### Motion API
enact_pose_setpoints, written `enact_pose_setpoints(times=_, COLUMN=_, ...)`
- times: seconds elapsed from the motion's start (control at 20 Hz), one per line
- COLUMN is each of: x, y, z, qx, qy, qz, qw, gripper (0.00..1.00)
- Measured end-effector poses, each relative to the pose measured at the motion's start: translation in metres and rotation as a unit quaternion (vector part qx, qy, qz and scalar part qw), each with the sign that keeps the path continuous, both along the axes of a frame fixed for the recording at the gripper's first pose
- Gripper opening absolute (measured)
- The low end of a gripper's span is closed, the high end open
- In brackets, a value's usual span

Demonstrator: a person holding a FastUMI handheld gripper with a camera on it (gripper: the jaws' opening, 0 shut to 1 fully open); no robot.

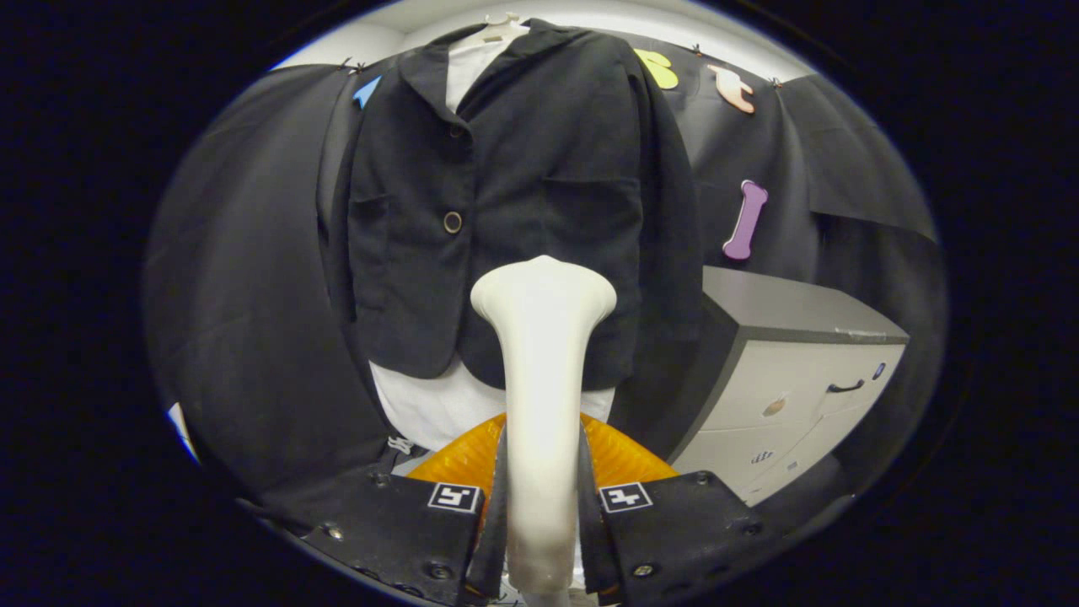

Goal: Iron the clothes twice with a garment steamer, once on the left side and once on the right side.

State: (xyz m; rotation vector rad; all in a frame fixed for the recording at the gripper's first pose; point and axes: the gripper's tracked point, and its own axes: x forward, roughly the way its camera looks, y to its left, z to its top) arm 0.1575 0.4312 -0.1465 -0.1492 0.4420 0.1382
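Claw [542, 506] is clenched on the handle of the white garment steamer [544, 354], both fingers pressing its sides. Steamer head stands just before the lower hem of the dark jacket [523, 194], right of the buttons. Grey-topped cabinet [792, 371] stands near, beside the jacket's right edge.

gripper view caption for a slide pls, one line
Gripper shut on a white garment steamer, its head raised before the lower front of a dark jacket hanging over a white shirt.
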Motion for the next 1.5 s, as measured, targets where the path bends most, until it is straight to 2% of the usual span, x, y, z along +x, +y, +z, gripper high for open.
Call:
enact_pose_setpoints(times=0.5, x=-0.016, y=-0.006, z=-0.069, qx=-0.020, qy=0.086, qz=-0.021, qw=0.996, gripper=0.38)
enact_pose_setpoints(times=0.6, x=-0.017, y=-0.006, z=-0.062, qx=-0.022, qy=0.078, qz=-0.022, qw=0.996, gripper=0.39)
enact_pose_setpoints(times=0.75, x=-0.010, y=0.000, z=-0.042, qx=-0.028, qy=0.040, qz=0.003, qw=0.999, gripper=0.38)
enact_pose_setpoints(times=0.9, x=-0.001, y=0.019, z=0.010, qx=-0.019, qy=-0.031, qz=0.036, qw=0.999, gripper=0.38)
enact_pose_setpoints(times=1.05, x=0.010, y=0.061, z=0.093, qx=0.012, qy=-0.129, qz=0.070, qw=0.989, gripper=0.38)
enact_pose_setpoints(times=1.25, x=0.024, y=0.116, z=0.212, qx=0.053, qy=-0.259, qz=0.112, qw=0.958, gripper=0.38)
enact_pose_setpoints(times=1.35, x=0.032, y=0.144, z=0.257, qx=0.069, qy=-0.304, qz=0.132, qw=0.941, gripper=0.38)
enact_pose_setpoints(times=1.5, x=0.034, y=0.183, z=0.296, qx=0.078, qy=-0.356, qz=0.152, qw=0.919, gripper=0.38)
